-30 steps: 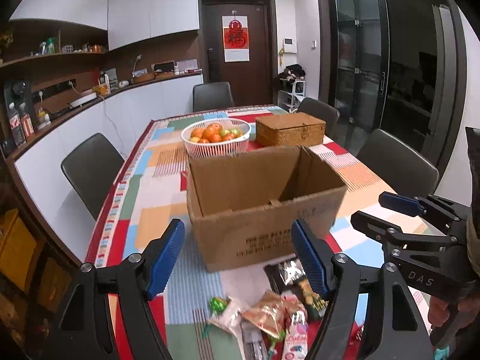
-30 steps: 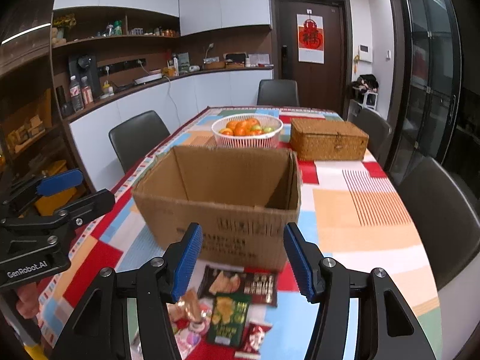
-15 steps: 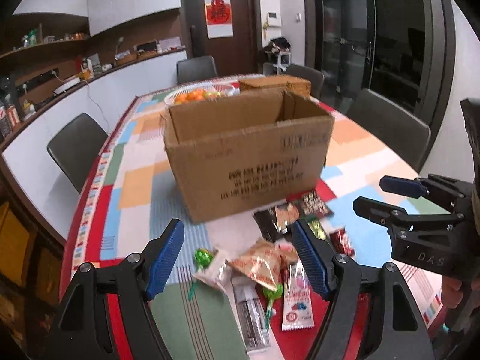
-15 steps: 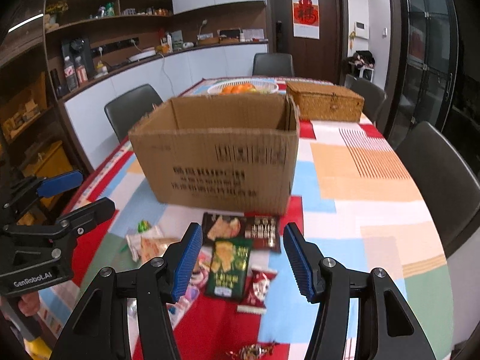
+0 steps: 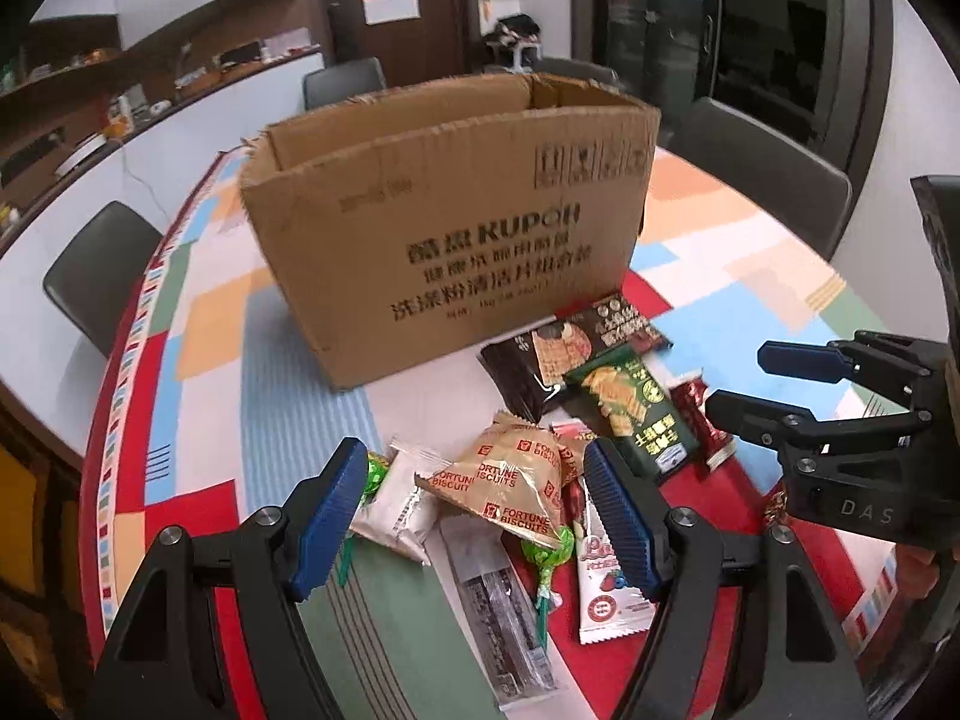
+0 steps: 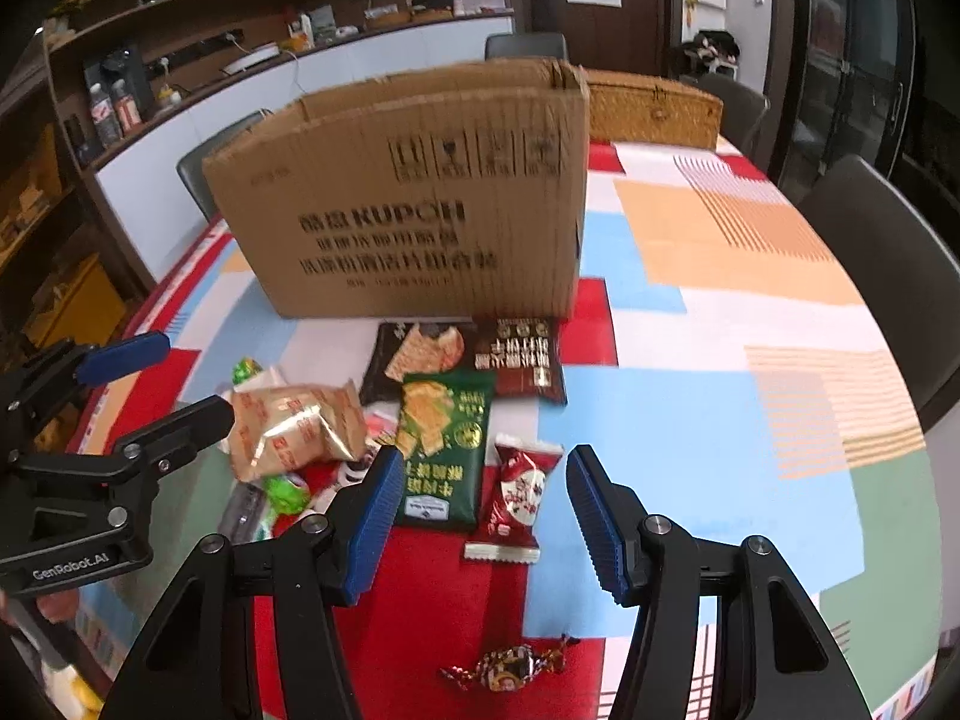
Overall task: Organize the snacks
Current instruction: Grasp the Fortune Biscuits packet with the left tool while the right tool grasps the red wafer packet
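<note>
An open cardboard box (image 5: 456, 222) stands on the table, also in the right wrist view (image 6: 414, 204). Several snack packets lie in front of it. My left gripper (image 5: 477, 507) is open, low over a Fortune Biscuits bag (image 5: 510, 480) and a white packet (image 5: 399, 504). My right gripper (image 6: 480, 510) is open, low over a small red packet (image 6: 519, 492), next to a green cracker packet (image 6: 447, 444). A dark packet (image 6: 468, 360) lies nearer the box. A wrapped candy (image 6: 507, 666) lies close to me.
The table has a colourful patchwork cloth (image 6: 720, 324). A wicker box (image 6: 654, 111) stands behind the cardboard box. Dark chairs (image 6: 882, 252) surround the table. A green lollipop (image 5: 543, 546) and a pink-white sachet (image 5: 606, 582) lie among the snacks.
Both grippers have dropped lower and moved closer to the snack pile in front of the box. Both stayed open and empty.
</note>
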Available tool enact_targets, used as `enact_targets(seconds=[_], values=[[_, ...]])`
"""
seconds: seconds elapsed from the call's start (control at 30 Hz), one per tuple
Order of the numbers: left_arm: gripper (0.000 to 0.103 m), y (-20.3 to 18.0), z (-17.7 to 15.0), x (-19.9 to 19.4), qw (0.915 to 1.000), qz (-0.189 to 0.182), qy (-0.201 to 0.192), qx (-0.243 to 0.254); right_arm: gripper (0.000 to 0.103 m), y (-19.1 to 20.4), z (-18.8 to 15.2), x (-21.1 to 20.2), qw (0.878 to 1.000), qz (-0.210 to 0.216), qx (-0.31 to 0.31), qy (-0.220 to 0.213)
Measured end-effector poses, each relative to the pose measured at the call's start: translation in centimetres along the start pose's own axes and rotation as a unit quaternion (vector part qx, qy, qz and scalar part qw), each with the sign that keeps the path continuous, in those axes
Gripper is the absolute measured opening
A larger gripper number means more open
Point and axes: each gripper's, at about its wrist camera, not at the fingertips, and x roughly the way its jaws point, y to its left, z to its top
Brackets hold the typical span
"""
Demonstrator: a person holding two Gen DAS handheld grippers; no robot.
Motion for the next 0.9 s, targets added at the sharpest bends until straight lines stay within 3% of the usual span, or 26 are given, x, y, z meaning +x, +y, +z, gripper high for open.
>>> enact_targets(seconds=[0.37, 0.9], values=[[0.074, -0.7, 0.5, 4.6, 0.9980, -0.009, 0.051, 0.036, 0.057, -1.1, -0.6, 2.6, 0.999, 0.001, 0.027, 0.039], [0.069, 0.1, -0.3, 5.6, 0.9964, -0.045, 0.070, -0.015, 0.057, -1.6, -1.1, 4.0, 0.998, 0.003, 0.036, 0.053]])
